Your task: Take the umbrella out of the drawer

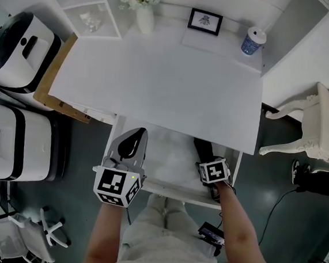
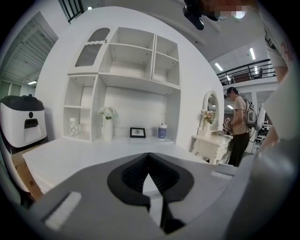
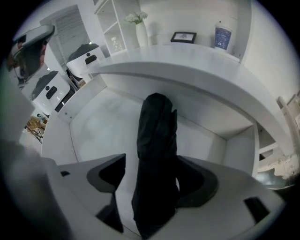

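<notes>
Umbrella, black and folded, is gripped between the jaws of the right gripper, which are closed against its sides near its nearer end. It is seen inside the open drawer, along the drawer's right side, its far end pointed toward the drawer's back wall under the tabletop's front edge. Whether it rests on the drawer floor cannot be told. The left gripper is held over the drawer's front left corner; its jaws are brought together at the tips with nothing caught between them. Beyond the drawer, the white tabletop is spread wide. Along its far edge a white vase of flowers is set toward the left, a small black picture frame near the middle, and a blue patterned cup by the far right corner. In the left gripper view a person is seen standing well beyond the tabletop's right edge.
</notes>
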`<state>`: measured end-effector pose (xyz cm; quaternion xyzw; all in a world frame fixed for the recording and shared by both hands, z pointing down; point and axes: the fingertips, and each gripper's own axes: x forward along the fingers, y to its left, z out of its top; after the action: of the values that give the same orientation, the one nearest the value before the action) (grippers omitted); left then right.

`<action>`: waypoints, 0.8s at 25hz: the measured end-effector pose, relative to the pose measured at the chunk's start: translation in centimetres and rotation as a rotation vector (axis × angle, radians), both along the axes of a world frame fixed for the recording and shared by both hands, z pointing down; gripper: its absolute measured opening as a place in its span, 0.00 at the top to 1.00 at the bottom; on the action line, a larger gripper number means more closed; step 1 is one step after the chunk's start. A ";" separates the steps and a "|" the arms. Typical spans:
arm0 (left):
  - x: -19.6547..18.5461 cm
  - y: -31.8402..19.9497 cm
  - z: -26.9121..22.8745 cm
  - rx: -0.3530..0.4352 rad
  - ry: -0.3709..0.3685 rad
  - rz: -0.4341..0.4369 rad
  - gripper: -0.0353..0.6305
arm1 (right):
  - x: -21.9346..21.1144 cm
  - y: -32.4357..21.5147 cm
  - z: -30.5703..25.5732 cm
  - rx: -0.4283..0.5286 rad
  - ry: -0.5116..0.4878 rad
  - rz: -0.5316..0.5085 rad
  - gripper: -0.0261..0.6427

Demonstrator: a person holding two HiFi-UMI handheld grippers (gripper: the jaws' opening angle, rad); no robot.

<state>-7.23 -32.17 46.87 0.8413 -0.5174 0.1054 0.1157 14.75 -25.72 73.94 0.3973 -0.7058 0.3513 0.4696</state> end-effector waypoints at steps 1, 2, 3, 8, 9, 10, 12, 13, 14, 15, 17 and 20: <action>-0.1 0.0 0.1 -0.003 -0.003 0.000 0.93 | 0.0 0.0 0.4 -0.010 0.010 -0.004 0.46; -0.2 0.1 0.2 -0.005 -0.008 0.001 0.93 | 0.0 0.0 0.8 -0.018 0.021 -0.008 0.46; -0.2 0.1 0.3 -0.007 -0.012 0.003 0.93 | 0.1 0.0 1.1 -0.025 0.034 -0.014 0.46; -0.7 0.3 0.5 -0.015 -0.026 0.005 0.93 | 0.4 0.0 2.7 -0.071 0.093 -0.018 0.46; -0.8 0.2 0.5 -0.015 -0.028 0.004 0.93 | 0.4 0.1 2.9 -0.081 0.096 -0.018 0.46; -0.9 0.2 0.5 -0.015 -0.030 0.003 0.93 | 0.3 0.2 3.0 -0.092 0.094 -0.015 0.46; -0.9 0.2 0.5 -0.015 -0.034 0.001 0.93 | 0.3 0.2 3.0 -0.096 0.088 -0.014 0.46; -0.9 0.2 0.5 -0.015 -0.034 0.001 0.93 | 0.3 0.0 2.9 -0.087 0.090 -0.017 0.46; -0.8 0.3 0.5 -0.016 -0.033 0.002 0.93 | 0.4 0.0 2.9 -0.079 0.094 -0.020 0.46; -0.8 0.4 0.5 -0.016 -0.033 0.004 0.93 | 0.4 -0.1 2.9 -0.075 0.099 -0.025 0.47; -0.6 0.5 0.5 -0.017 -0.036 0.010 0.93 | 0.4 -0.1 2.9 -0.071 0.110 -0.041 0.55; -0.8 0.9 0.6 -0.019 -0.040 0.008 0.93 | 0.1 0.0 2.8 -0.067 0.115 -0.064 0.59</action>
<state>-8.01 -31.30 47.48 0.8401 -0.5150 0.1276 0.1129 14.83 -25.69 76.78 0.3783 -0.6778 0.3362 0.5334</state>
